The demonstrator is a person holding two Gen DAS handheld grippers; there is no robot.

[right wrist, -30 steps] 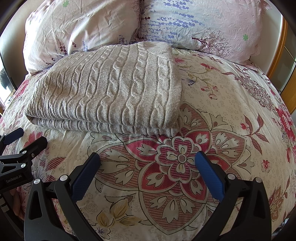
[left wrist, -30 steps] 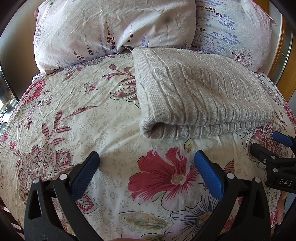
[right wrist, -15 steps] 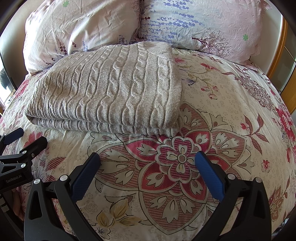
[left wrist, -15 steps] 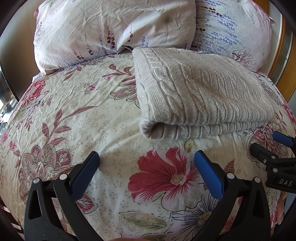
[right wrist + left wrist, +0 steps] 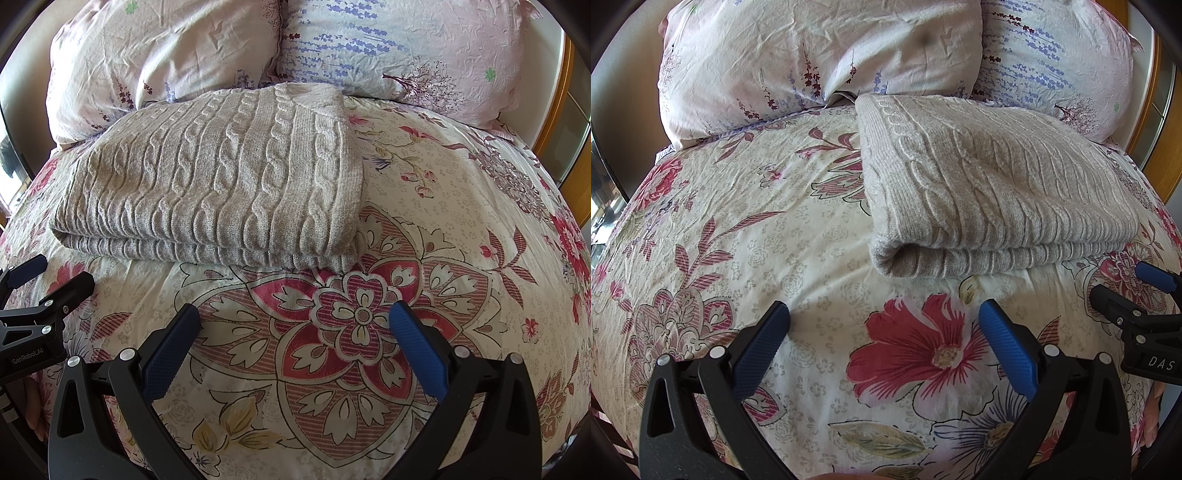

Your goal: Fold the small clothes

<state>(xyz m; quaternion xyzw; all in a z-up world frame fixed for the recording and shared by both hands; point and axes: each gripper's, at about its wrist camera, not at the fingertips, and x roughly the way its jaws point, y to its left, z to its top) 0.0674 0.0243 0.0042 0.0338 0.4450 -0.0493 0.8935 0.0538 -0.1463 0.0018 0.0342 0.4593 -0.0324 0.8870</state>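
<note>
While folded sweater lies apart | left gripper wide, empty | right gripper wide, empty

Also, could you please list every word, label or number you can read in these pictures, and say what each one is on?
"DAS" on the black body of the right tool, seen in the left wrist view; the frame edge may cut it off.
"GenRobot.AI" on the black body of the left tool, seen in the right wrist view.
No readable text on the sweater, the bedcover or the pillows.
</note>
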